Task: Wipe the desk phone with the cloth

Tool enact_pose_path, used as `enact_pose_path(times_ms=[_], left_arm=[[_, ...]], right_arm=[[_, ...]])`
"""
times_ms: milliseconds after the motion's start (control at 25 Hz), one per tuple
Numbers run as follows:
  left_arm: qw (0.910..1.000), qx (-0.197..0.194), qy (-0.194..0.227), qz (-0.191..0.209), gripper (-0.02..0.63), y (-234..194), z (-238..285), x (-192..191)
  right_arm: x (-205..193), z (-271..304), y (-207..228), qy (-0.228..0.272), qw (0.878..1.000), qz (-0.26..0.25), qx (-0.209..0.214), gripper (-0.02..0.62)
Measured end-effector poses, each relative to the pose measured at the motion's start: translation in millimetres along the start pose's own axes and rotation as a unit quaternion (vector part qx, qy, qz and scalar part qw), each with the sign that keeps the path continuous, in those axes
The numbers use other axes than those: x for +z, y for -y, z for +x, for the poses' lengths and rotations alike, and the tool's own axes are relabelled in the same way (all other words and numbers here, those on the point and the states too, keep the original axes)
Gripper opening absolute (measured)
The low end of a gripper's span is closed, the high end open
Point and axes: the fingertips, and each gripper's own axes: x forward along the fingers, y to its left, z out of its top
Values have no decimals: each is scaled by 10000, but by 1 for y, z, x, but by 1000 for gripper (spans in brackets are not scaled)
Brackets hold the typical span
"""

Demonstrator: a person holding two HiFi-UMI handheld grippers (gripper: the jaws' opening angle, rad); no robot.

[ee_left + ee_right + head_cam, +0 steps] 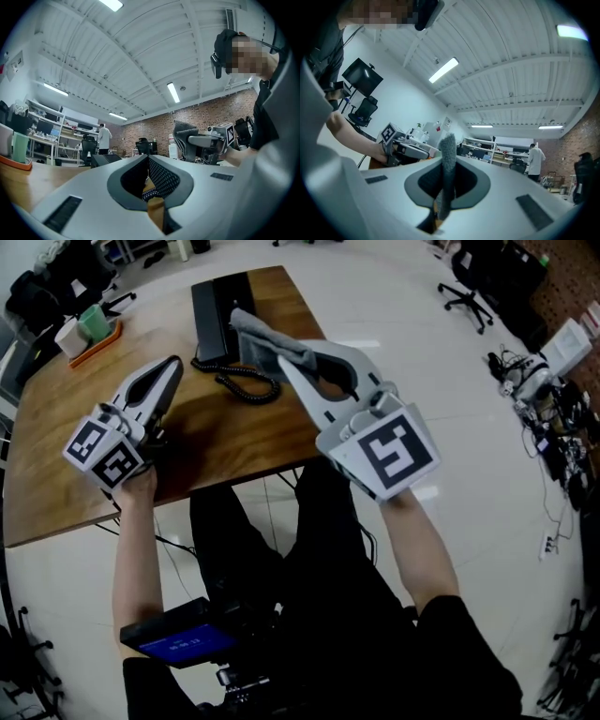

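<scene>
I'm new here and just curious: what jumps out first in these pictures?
The right gripper, with its bold black-and-white marker cube, grips a grey cloth beside the black phone at the far end of the wooden desk. The left gripper hangs shut and empty over the desk's left side.

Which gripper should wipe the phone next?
The right gripper. It is shut on the cloth, which hangs right by the phone. The left gripper is shut on nothing and sits farther from the phone.
</scene>
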Motion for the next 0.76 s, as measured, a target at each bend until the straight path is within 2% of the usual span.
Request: enact_pose_path(times_ms=[760], left_arm=[[9999,120,45,9,-2,3,-7,-2]], right_arm=[[5,-8,-21,53,9999,6,130,23]])
